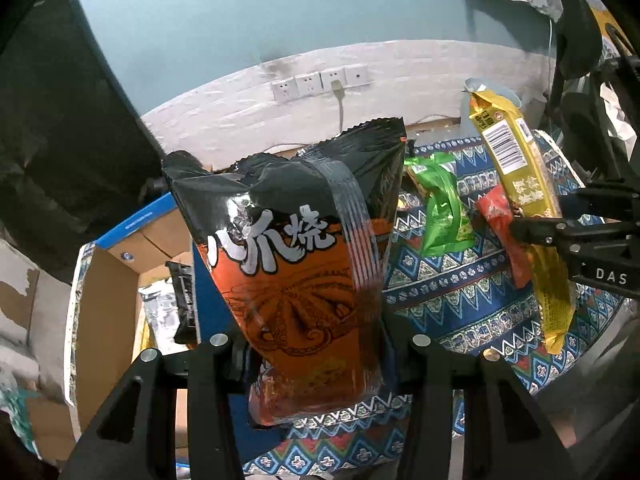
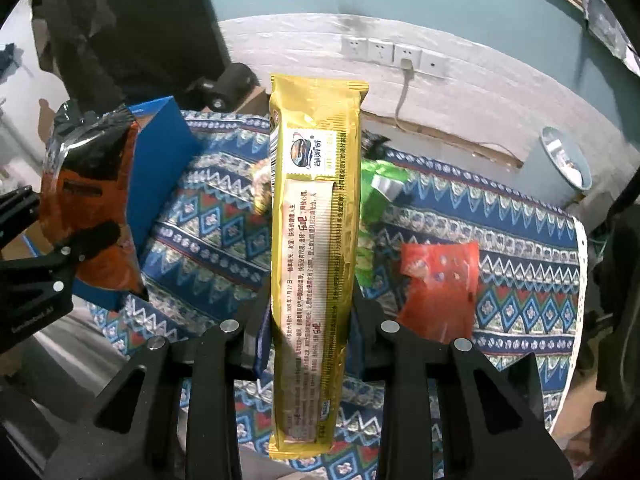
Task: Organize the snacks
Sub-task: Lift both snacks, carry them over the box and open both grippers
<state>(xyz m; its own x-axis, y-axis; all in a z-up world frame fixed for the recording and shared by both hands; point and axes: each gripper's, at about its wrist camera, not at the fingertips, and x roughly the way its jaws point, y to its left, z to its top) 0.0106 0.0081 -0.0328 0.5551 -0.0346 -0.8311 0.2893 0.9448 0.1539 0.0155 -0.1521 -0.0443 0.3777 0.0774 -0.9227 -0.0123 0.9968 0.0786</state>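
Note:
My left gripper point(image 1: 316, 344) is shut on a black-and-orange snack bag point(image 1: 296, 248) with an octopus print, held upright above the table's left edge. That bag also shows in the right wrist view point(image 2: 90, 200). My right gripper point(image 2: 310, 320) is shut on a long yellow snack packet point(image 2: 314, 240), held upright over the cloth. The packet point(image 1: 520, 168) and the right gripper point(image 1: 520, 230) also show at the right of the left wrist view. A green packet point(image 1: 442, 208) and a red packet point(image 2: 440, 288) lie on the patterned cloth.
A blue-and-cardboard box point(image 1: 116, 280) stands open at the table's left, with dark packets inside; its blue wall point(image 2: 160, 168) shows beside the held bag. The patterned tablecloth point(image 2: 520, 264) covers the table. A wall with sockets point(image 2: 392, 56) is behind. A light-blue bin point(image 2: 568, 160) stands far right.

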